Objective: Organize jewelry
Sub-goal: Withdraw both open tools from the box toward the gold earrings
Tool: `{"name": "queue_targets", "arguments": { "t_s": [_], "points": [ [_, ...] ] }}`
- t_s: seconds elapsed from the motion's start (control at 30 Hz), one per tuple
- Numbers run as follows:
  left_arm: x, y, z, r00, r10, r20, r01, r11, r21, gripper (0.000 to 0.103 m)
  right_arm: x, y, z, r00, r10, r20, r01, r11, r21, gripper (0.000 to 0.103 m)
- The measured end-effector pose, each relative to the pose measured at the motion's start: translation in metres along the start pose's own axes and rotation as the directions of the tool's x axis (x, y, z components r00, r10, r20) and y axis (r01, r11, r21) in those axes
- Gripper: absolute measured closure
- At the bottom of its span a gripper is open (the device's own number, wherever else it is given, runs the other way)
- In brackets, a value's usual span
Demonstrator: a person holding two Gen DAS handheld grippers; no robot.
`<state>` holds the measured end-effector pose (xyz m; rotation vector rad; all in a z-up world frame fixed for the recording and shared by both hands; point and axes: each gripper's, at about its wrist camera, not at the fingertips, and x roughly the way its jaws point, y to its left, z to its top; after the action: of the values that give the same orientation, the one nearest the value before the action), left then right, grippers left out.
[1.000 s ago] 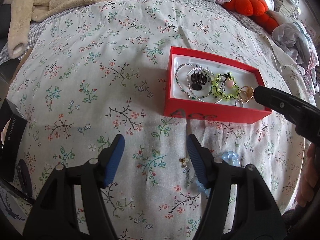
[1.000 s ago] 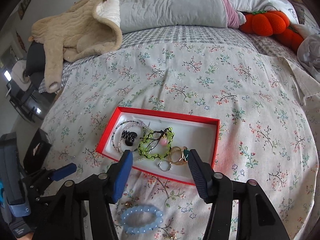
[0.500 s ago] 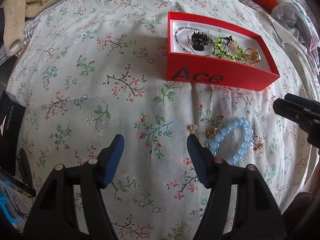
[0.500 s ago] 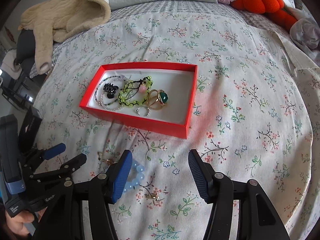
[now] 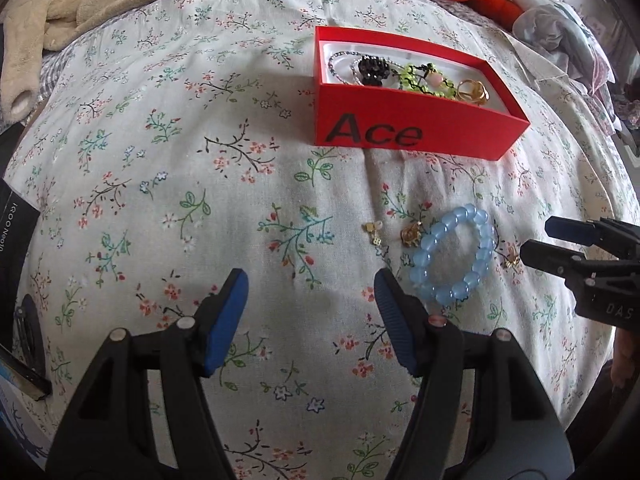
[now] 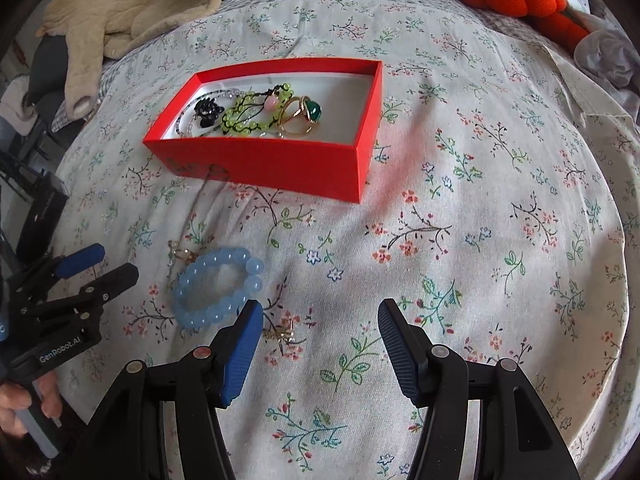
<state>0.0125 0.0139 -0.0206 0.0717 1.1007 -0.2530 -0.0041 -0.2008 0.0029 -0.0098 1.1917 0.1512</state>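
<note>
Right hand-held gripper (image 6: 320, 336) just beside blue bracelet (image 6: 218, 288)

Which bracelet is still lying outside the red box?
The pale blue bead bracelet, lying on the floral bedspread. The yellow-green beaded one lies inside the red box.

left gripper (image 5: 310, 300) open over floral bedspread (image 5: 160, 184), blue bead bracelet (image 5: 454, 258) just right, red box (image 5: 404, 132) far right, right gripper (image 5: 540, 242) at right edge
</note>
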Motion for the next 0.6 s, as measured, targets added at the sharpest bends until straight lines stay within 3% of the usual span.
{"name": "queue_targets", "arguments": {
  "t_s": [0.1, 0.2, 0.3, 0.6],
  "points": [
    [0.004, 0.002, -0.015, 0.998, 0.041, 0.052, -0.043, 0.999, 0.033, 0.035, 0.003, 0.005, -0.019, 0.999, -0.002, 0.035, 0.004, 0.998, -0.061, 0.042],
    [0.005, 0.002, -0.029, 0.991, 0.054, 0.121, -0.063, 0.995, 0.073, 0.025, 0.005, 0.008, -0.038, 0.997, -0.001, 0.071, 0.010, 0.992, -0.129, 0.041],
    [0.002, 0.000, -0.037, 0.986, 0.051, 0.161, -0.068, 0.992, 0.103, 0.023, 0.003, 0.008, -0.052, 0.991, 0.004, 0.133, 0.020, 0.984, -0.178, 0.030],
    [0.013, -0.002, -0.026, 0.988, 0.055, 0.141, -0.069, 0.992, 0.101, 0.014, 0.010, 0.003, -0.050, 0.988, 0.024, 0.151, 0.000, 0.987, -0.159, 0.018]
  ]
}}
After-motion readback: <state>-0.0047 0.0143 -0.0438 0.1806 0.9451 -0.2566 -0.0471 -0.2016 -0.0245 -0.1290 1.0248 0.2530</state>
